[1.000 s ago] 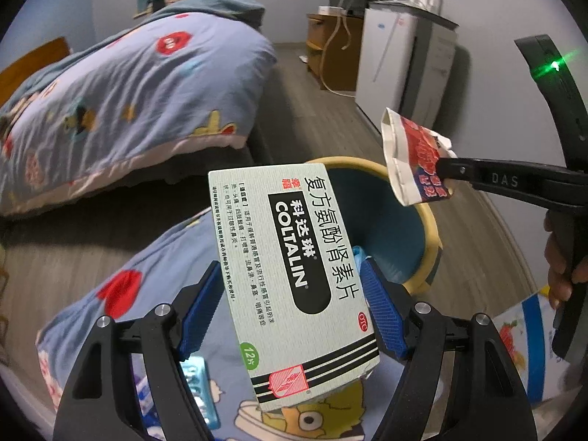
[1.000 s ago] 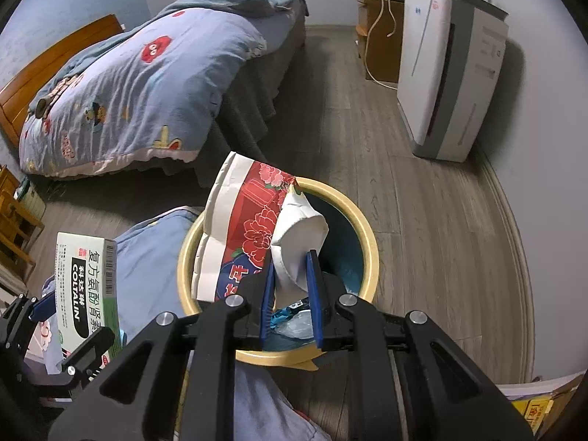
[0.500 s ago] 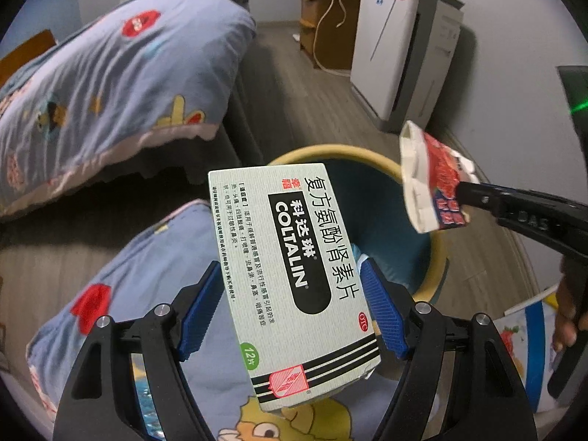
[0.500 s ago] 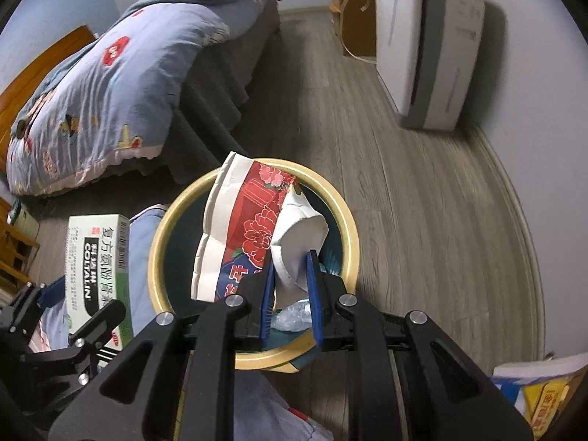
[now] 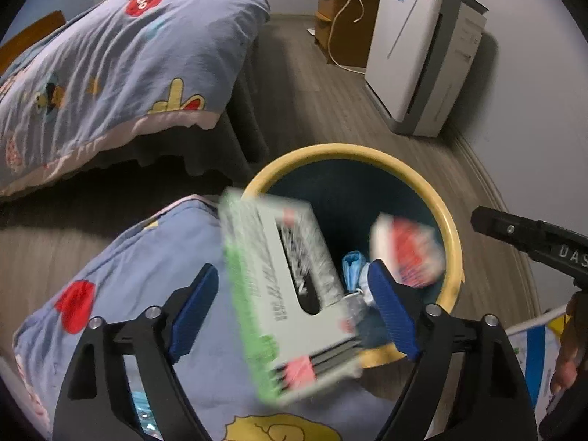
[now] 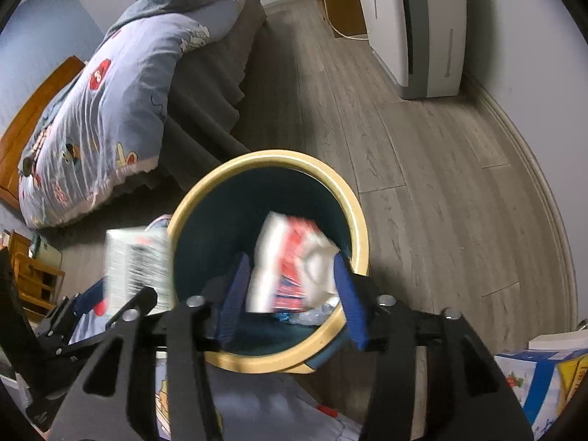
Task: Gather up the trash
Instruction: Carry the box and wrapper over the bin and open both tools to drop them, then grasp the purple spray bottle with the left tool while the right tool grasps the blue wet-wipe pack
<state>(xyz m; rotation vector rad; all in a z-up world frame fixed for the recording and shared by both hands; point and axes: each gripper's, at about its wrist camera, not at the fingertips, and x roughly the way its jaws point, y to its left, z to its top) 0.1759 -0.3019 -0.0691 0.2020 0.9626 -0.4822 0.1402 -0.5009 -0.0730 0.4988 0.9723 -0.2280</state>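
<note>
Both grippers are hanging over the round trash bin (image 5: 446,220), the one with the yellow rim and dark blue inside, and both are letting go. The left gripper (image 5: 294,308) is opening its jaws, and the green and white medicine box (image 5: 283,294) is slipping out between the blue pads (image 5: 389,312), blurry and tipping. Its long side is running from the bin's near rim back toward the gripper, so part of it is hanging over the blue blanket (image 5: 128,264), not the bin. The right gripper (image 6: 290,294) is opening too, and the red and white wrapper (image 6: 290,261) is dropping between its pads, right above the bin's middle. The wrapper looks sure to land inside; the box may catch the rim.
</note>
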